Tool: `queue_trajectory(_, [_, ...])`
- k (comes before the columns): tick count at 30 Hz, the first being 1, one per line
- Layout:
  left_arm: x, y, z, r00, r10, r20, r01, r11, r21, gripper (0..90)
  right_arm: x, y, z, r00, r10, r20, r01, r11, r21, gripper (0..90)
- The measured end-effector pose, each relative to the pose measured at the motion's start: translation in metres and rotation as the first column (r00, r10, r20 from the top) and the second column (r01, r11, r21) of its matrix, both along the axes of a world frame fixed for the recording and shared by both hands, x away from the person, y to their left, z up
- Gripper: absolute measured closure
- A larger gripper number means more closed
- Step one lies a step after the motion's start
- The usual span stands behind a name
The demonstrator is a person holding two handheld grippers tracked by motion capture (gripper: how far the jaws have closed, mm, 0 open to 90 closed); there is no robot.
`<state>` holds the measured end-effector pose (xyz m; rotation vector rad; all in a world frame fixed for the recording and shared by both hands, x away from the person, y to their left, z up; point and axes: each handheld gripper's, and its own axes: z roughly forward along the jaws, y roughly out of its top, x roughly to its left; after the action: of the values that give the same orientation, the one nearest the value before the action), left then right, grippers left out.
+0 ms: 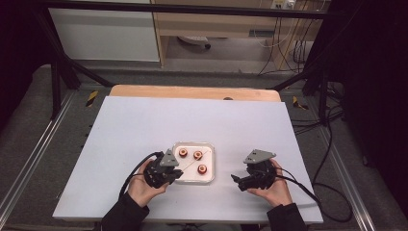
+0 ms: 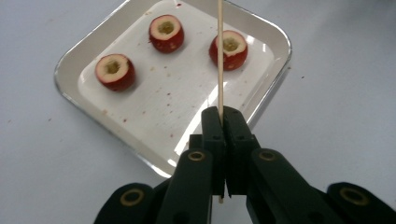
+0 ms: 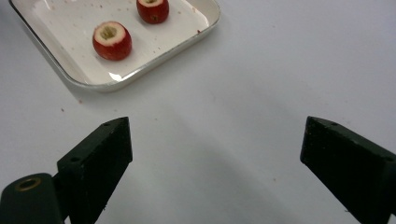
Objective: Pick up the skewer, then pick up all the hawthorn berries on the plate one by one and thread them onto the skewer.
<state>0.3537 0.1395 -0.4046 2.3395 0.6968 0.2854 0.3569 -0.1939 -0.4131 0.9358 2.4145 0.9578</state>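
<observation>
On the white desk (image 1: pixel 144 134), a white tray (image 2: pixel 77 53) holds three cored red fruits (image 2: pixel 115 71). The left gripper (image 2: pixel 221 122) has its jaws closed on a thin wooden skewer (image 2: pixel 220 56), which runs toward the top of the frame over the tray. The right gripper (image 3: pixel 215 154) has its jaws wide open, empty, at the lower right of the tray.

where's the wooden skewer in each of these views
High view: the wooden skewer is a thin line slanting across the white tray from the left gripper.
Left gripper view: skewer runs straight up from the shut fingers.
Right gripper view: I can't make it out.
Shared landmark: the tray.
</observation>
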Motion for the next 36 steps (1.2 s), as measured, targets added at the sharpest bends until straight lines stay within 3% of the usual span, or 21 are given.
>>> queue_trajectory(12, [-0.011, 0.038, -0.007, 0.9972, 0.064, 0.039, -0.059, 0.9912, -0.119, 88.3, 0.007, 0.014, 0.008, 0.9947, -0.049, -0.09, 0.055, 0.996, 0.064, 3.7])
queue_trajectory(19, [-0.011, 0.049, -0.009, 0.9953, 0.086, 0.044, -0.078, 0.9858, -0.149, 88.2, 0.017, 0.028, 0.016, 0.9899, -0.057, -0.13, 0.072, 0.991, 0.114, 2.6])
queue_trajectory(36, [-0.013, 0.061, -0.018, 0.9942, 0.103, 0.029, -0.096, 0.9791, -0.179, 88.2, 0.031, 0.072, 0.017, 0.9827, -0.013, -0.185, 0.037, 0.991, 0.129, 2.0])
